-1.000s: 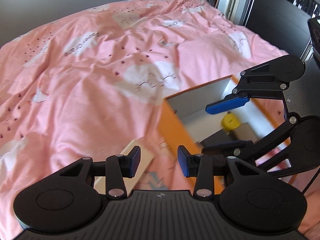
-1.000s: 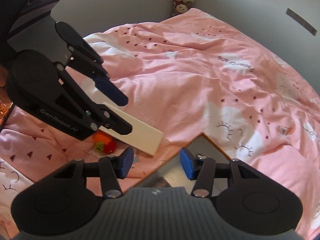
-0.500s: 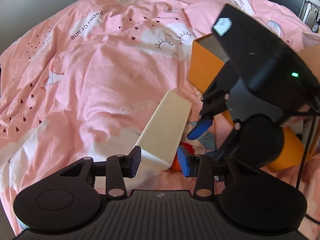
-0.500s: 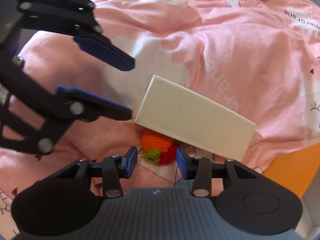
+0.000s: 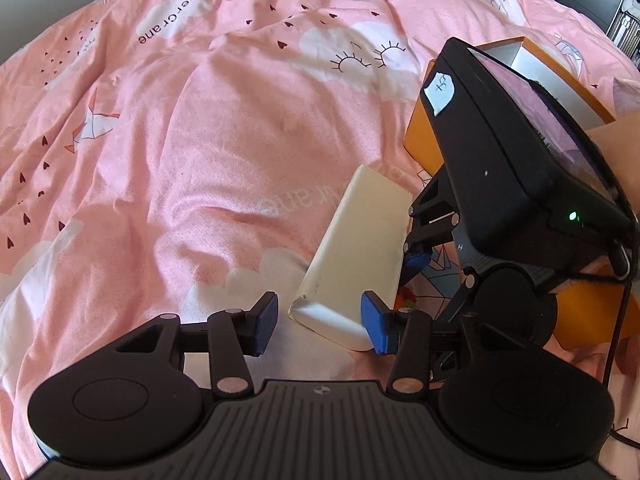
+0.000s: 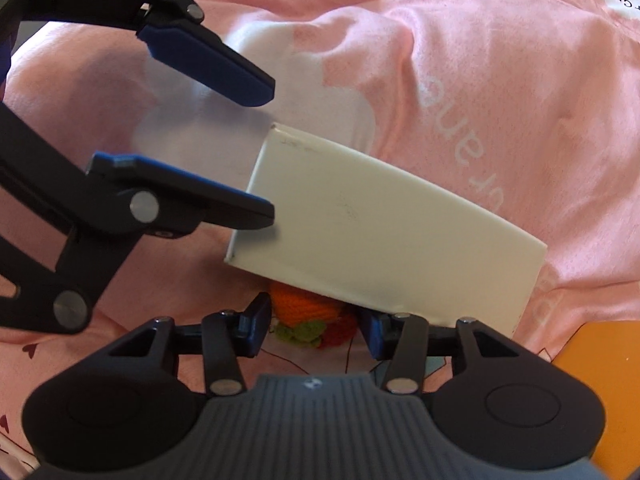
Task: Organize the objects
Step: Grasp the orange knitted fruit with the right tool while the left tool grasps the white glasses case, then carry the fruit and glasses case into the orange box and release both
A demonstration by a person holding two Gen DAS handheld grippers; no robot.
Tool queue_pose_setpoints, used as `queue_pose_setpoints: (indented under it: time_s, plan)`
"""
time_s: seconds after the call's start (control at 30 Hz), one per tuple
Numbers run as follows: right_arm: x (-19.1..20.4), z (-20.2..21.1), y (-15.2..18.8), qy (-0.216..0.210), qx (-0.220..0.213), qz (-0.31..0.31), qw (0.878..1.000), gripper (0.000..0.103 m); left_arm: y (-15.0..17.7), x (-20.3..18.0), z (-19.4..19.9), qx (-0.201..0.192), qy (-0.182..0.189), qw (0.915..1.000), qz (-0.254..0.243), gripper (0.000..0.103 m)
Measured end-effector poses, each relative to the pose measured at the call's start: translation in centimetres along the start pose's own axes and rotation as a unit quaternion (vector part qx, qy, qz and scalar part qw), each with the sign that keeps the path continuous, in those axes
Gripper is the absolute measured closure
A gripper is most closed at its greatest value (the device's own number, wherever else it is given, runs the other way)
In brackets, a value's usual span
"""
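Observation:
A flat cream box (image 5: 360, 252) lies on the pink bedspread, also in the right wrist view (image 6: 384, 232). My left gripper (image 5: 320, 326) is open, its fingers either side of the box's near end. A knitted orange, green and red toy (image 6: 310, 318) lies partly under the box's edge. My right gripper (image 6: 312, 330) is open with the toy between its fingers. A sliver of the toy shows in the left wrist view (image 5: 405, 300). The left gripper also appears in the right wrist view (image 6: 272, 148).
An orange storage box (image 5: 424, 136) with a grey inside stands on the bed at right, mostly hidden behind the right gripper's body (image 5: 516, 152). Its corner shows in the right wrist view (image 6: 600, 384). The pink bedspread (image 5: 200, 140) spreads to the left and far side.
Both grippers have come down from over the orange box to the cream box. The right gripper has closed in around the knitted toy; the left now straddles the box's end.

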State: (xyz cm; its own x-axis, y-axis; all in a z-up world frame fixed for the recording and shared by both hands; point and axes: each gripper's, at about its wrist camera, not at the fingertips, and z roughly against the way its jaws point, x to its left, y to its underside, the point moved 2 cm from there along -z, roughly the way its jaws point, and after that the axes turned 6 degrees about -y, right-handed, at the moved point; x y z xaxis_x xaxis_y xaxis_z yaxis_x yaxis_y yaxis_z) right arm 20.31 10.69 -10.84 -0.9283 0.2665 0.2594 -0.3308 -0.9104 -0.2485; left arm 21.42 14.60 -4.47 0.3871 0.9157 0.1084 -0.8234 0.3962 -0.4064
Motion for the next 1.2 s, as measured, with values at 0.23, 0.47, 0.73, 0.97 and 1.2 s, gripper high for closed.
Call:
queue_pose_setpoints:
  time_s: [0.23, 0.47, 0.73, 0.97, 1.2]
  plan:
    - [-0.1, 1.5, 0.5, -0.004, 0.003, -0.010, 1.000, 0.056, -0.4, 0.0, 0.4, -0.001, 0.003, 1.0000, -0.008, 0.045]
    - [0.8, 8.3, 3.1, 0.017, -0.029, 0.010, 0.999, 0.056, -2.6, -0.3, -0.2, 0.004, 0.019, 0.9990, -0.040, 0.043]
    - [-1.1, 17.4, 5.9, 0.090, -0.111, -0.024, 0.989, 0.056, -5.0, -0.8, -5.3, 0.077, 0.049, 0.9950, -0.043, 0.040]
    - [-3.8, 19.2, 9.3, 0.115, -0.117, -0.069, 0.984, 0.056, -5.4, -1.4, -7.5, 0.117, 0.072, 0.9905, -0.001, 0.049]
    - [-5.0, 19.0, 11.7, 0.126, -0.117, -0.086, 0.981, 0.056, -3.7, -6.4, -5.1, 0.077, 0.002, 0.9931, -0.088, 0.067]
